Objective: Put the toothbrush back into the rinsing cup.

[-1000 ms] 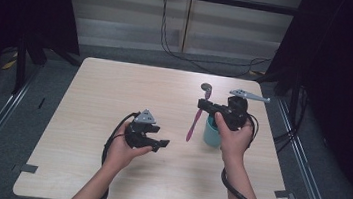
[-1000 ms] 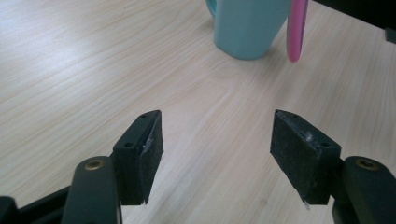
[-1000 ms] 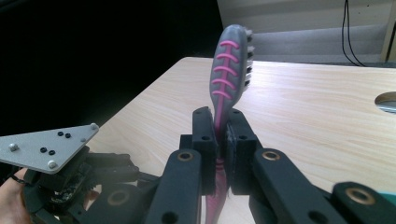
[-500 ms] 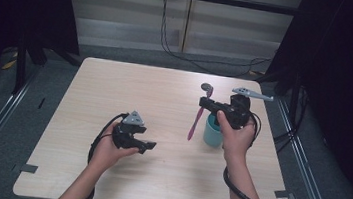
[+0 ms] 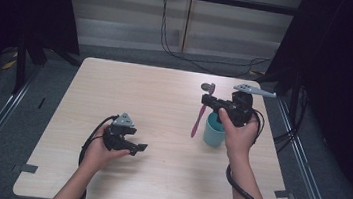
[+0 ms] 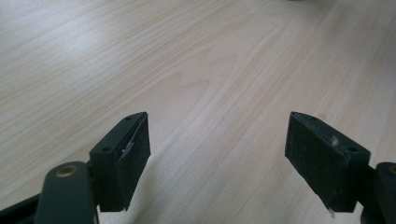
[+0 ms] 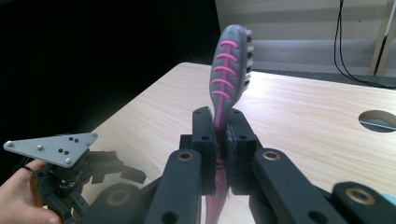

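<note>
The pink toothbrush [image 7: 229, 65] is pinched in the right tongs [image 5: 207, 102], above the worktop [image 5: 164, 103] beside a teal cup [image 5: 213, 132]; the right gripper view reveals its bristles. The left tongs [image 6: 217, 158], just been opening, hold nothing.

Tabletop [image 5: 164, 103]: bare wood across the far-left corner, the far edge and the middle, giving open passage. Obstacles cluster toward the right edge: a teal cup [image 5: 212, 133] standing upright, and above and just left of it a pink toothbrush [image 5: 198, 117] clamped in the right gripper [image 5: 209, 101]. Near the front-left corner the left gripper [image 5: 137, 148] lies low, jaws apart with bare wood between them.
</note>
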{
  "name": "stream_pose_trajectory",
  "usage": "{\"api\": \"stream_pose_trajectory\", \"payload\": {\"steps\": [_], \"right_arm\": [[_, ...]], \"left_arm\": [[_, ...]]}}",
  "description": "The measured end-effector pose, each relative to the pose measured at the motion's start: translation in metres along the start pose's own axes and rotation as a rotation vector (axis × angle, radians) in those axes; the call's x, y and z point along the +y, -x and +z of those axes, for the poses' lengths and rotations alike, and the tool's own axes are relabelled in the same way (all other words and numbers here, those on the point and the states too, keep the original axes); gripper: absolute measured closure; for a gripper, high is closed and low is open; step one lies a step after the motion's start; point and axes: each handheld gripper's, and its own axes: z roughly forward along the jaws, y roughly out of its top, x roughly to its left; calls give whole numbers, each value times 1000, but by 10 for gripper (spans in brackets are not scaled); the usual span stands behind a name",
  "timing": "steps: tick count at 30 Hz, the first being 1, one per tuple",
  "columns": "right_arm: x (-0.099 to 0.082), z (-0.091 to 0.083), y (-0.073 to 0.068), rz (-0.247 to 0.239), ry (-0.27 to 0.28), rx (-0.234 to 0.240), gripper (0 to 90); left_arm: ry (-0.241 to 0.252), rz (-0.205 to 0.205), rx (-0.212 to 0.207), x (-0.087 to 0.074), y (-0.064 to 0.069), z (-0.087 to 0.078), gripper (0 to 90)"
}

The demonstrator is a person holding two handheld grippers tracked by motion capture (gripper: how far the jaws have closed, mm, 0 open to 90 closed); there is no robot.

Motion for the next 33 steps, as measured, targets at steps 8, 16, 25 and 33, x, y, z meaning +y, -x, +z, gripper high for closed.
{"api": "stream_pose_trajectory", "payload": {"steps": [8,16,25,33], "right_arm": [[7,-7,0,-12,10,-6,844],[15,-12,1,-26,21,-22,844],[18,-15,4,-29,27,-31,844],[21,-16,6,-35,31,-42,844]], "left_arm": [[-10,10,17,-6,-2,-1,202],[-37,7,29,-12,-5,-1,194],[-55,14,44,-21,-8,1,186],[-53,100,55,-27,-9,1,147]]}}
